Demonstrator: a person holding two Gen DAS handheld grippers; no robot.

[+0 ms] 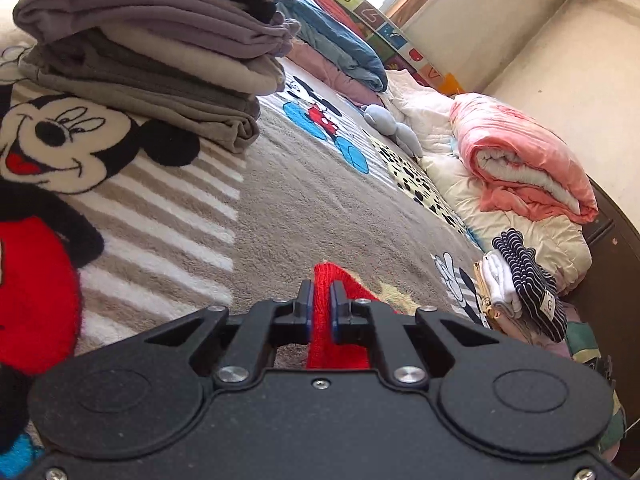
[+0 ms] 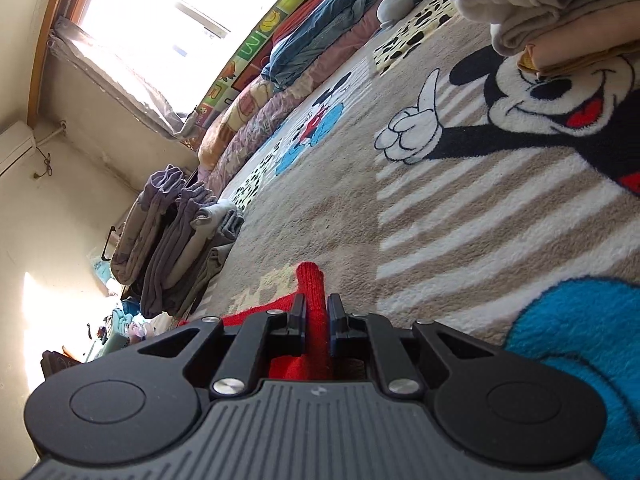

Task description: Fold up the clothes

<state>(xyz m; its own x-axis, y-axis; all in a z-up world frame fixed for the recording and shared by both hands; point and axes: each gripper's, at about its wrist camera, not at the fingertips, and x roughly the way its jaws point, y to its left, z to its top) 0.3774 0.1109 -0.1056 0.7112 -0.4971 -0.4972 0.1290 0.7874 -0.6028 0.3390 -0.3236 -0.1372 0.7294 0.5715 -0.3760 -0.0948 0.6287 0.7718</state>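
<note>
The left tongs (image 1: 321, 308) are clenched on a fold of the red knitted garment (image 1: 334, 320), which lies low on the bed's plush beige cartoon-mouse blanket (image 1: 320, 184); the right tongs (image 2: 317, 320) likewise pinch a ridge of the same red knit (image 2: 314, 300), its tip poking up past the pads; so both ends of the piece are gripped, and the garment sits at the near edge of the blanket, between the two piles.

To the left stands a tall stack of folded grey and lilac clothes (image 1: 152, 48); to the right a smaller folded bundle topped by a navy striped piece (image 1: 528, 280); a rolled pink quilt (image 1: 520, 160) lies farther off by the wall.

By my reading the step in hand is the start of a fold on the red piece, grips just taken; the next move likely calls for lifting both corners together, keeping the knit taut, and carrying one edge over the other without dragging the blanket's pile.
</note>
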